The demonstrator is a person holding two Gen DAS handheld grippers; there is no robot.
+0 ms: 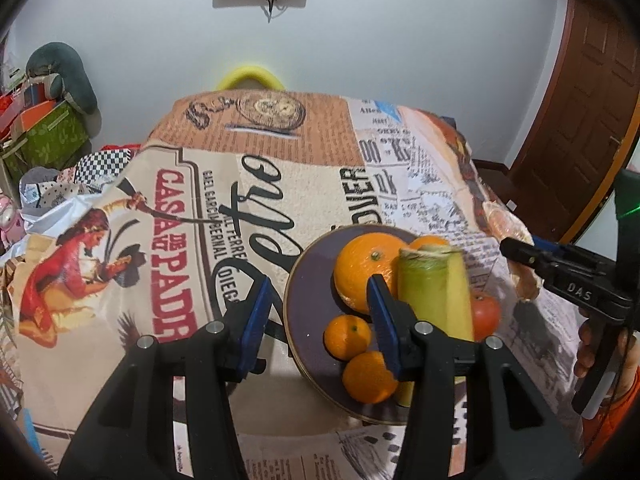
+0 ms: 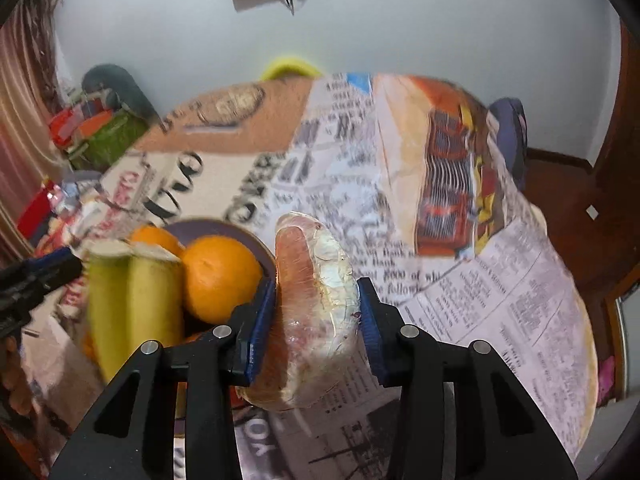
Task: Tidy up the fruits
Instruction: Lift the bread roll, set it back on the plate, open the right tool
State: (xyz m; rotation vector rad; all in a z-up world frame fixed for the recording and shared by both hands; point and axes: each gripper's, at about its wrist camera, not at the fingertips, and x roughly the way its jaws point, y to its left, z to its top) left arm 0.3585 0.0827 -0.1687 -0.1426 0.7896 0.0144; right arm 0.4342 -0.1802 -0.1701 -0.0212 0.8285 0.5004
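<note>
A dark round plate (image 1: 304,300) sits on the printed tablecloth, holding a large orange (image 1: 360,268), two small oranges (image 1: 346,336), a red tomato (image 1: 486,314) and a green-yellow banana bunch (image 1: 436,296). My left gripper (image 1: 320,320) is open and empty over the plate's left edge. My right gripper (image 2: 316,328) is shut on a plastic-wrapped pomelo wedge (image 2: 316,300) just right of the plate (image 2: 216,228). The banana bunch (image 2: 136,304) and an orange (image 2: 218,276) show at its left. The right gripper (image 1: 568,276) also appears at the right edge of the left wrist view.
The table carries a newspaper-print cloth (image 1: 208,208). Boxes and clutter (image 1: 48,132) stand off its left side. A yellow chair back (image 1: 250,78) is behind the table, and a brown door (image 1: 580,92) is at the right.
</note>
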